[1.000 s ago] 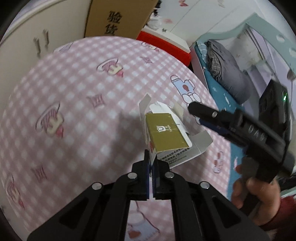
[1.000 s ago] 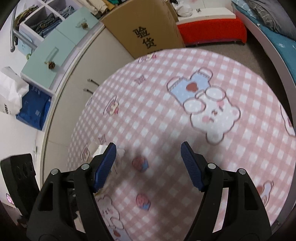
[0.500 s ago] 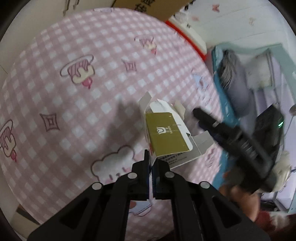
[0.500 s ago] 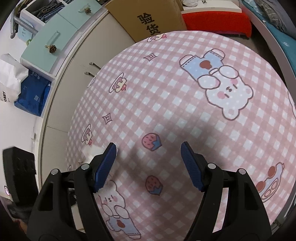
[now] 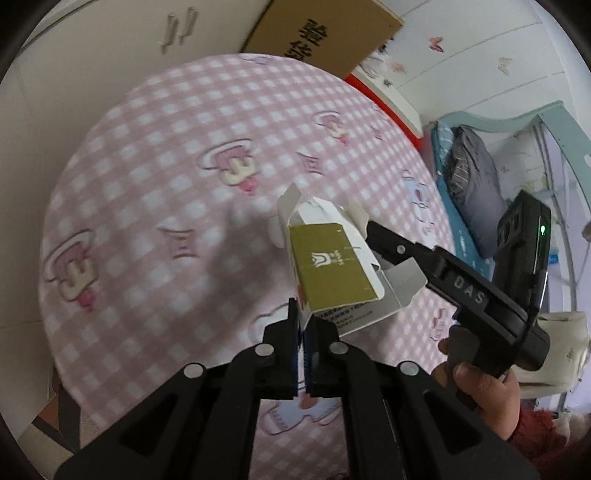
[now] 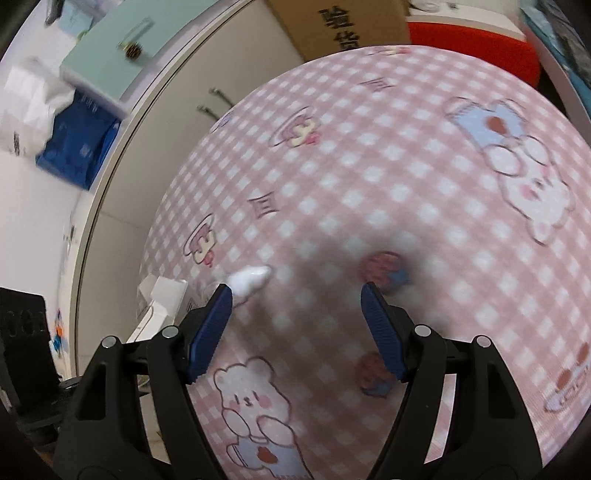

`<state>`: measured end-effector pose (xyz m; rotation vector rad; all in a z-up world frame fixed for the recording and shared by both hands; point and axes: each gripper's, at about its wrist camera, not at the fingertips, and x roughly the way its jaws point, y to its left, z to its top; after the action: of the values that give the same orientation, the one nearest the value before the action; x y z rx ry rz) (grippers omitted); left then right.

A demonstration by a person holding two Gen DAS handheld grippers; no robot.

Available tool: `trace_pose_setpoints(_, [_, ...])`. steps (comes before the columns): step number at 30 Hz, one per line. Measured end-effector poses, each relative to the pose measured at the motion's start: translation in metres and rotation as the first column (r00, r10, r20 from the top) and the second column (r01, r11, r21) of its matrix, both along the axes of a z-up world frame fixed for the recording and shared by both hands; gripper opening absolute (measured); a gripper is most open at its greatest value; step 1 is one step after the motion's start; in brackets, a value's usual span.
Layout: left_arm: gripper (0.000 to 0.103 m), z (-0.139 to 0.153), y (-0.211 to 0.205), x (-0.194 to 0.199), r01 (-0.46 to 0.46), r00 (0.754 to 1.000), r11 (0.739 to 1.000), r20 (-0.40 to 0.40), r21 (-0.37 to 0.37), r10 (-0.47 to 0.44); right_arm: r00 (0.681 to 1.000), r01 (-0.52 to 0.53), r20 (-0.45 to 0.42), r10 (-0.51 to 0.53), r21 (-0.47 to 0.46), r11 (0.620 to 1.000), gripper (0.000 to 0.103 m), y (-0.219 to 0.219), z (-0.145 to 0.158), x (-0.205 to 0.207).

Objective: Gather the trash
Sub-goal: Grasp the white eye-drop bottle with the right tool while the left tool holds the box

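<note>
Crumpled white-and-olive cardboard carton, one piece, hangs above the pink checked cartoon-print tablecloth, pinched by the left gripper. One white crumpled scrap lies on the tablecloth beside the right gripper, whose jaws gape empty. One brown cardboard box stands beyond the tablecloth.

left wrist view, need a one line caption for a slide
Left tongs shut on an opened gold-and-white carton above the pink checked tablecloth, with the open right tongs alongside.
</note>
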<state>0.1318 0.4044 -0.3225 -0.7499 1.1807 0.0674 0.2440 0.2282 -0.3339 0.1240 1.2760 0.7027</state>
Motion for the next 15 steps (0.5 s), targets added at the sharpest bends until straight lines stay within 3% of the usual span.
trace_pose_setpoints(6, [0.002,-0.001,0.028,-0.028,-0.073,0.997,0.995,-0.014,0.063,0.074,0.998,-0.061,0.015,0.061,0.003,0.998,0.072,0.038,-0.008,-0.004])
trace_pose_setpoints(11, [0.002,0.0,0.039,-0.025,-0.099,0.995,0.983,-0.011,0.154,0.102,0.994,-0.088,0.058,0.088,-0.006,0.996,0.073,0.061,-0.01,-0.004])
trace_pose_setpoints(15, [0.003,-0.002,0.041,-0.018,-0.085,0.995,0.981,-0.032,0.177,0.092,0.99,-0.107,0.089,0.11,-0.035,0.994,0.073,0.069,-0.009,-0.006])
